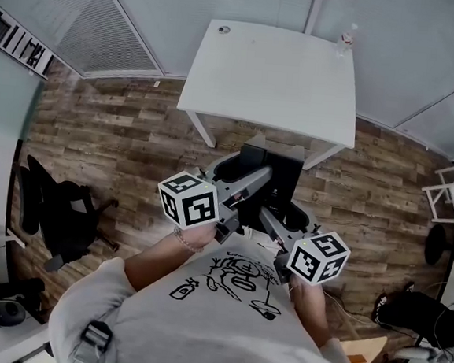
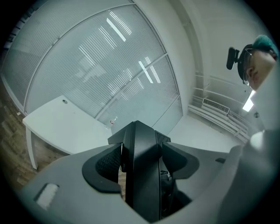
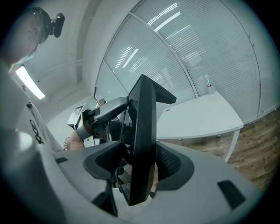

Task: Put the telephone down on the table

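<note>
Black telephone [image 1: 283,170] is held in the air before the near edge of the white bench [image 1: 275,78], not touching it. Clamped on its sides are the left claw [image 1: 260,178] and the right claw [image 1: 270,217]. One bottle [image 1: 346,39] stands at the far right corner.

No words, numbers or brand names can be read anywhere. In the head view, the left marker cube [image 1: 190,200] at centre left and the right marker cube [image 1: 319,257] at lower right carry black-and-white square patterns, not letters. The person's grey shirt [image 1: 199,324], bottom centre, bears a black line drawing [image 1: 238,284] without legible lettering. Tiny pale marks on the black telephone [image 3: 144,122], mid-frame in the right gripper view, are too small to read.
</note>
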{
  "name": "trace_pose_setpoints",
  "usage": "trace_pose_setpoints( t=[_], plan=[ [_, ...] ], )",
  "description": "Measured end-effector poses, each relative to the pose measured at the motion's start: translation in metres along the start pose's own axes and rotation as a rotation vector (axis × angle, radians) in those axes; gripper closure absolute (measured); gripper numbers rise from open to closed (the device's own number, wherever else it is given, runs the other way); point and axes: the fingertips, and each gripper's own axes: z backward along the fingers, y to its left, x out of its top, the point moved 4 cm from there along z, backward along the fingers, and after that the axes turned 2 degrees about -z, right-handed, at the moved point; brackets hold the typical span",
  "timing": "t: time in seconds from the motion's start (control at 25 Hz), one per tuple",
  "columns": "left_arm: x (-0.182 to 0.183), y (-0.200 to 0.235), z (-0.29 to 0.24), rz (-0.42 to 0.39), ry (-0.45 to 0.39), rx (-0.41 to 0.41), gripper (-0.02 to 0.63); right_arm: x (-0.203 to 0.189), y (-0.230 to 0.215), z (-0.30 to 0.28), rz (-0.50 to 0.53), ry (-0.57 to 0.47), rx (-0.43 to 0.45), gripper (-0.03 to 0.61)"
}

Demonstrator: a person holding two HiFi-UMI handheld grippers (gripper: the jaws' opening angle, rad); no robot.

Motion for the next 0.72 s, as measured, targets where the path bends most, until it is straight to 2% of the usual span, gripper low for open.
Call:
trace_pose_setpoints(
  t=[0.2, 0.4, 0.52, 0.72],
  plan=[
    [0.023, 0.028, -0.004, 0.02, -0.008, 0.003, 0.327, 0.019, -0.003, -0.03, 0.005, 0.015, 0.007, 0.351],
    [0.065, 0.074, -0.014, 0.029, -0.022, 0.019, 0.326, 0.055, -0.012, -0.084, 0.013, 0.038, 0.015, 0.351],
    [0.078, 0.082, -0.014, 0.021, -0.032, 0.024, 0.325, 0.064, -0.012, -0.096, 0.021, 0.037, 0.026, 0.353],
    [0.125, 0.127, -0.012, 0.021, -0.055, 0.037, 0.325, 0.098, -0.008, -0.153, 0.038, 0.052, 0.04, 0.351]
  ],
)
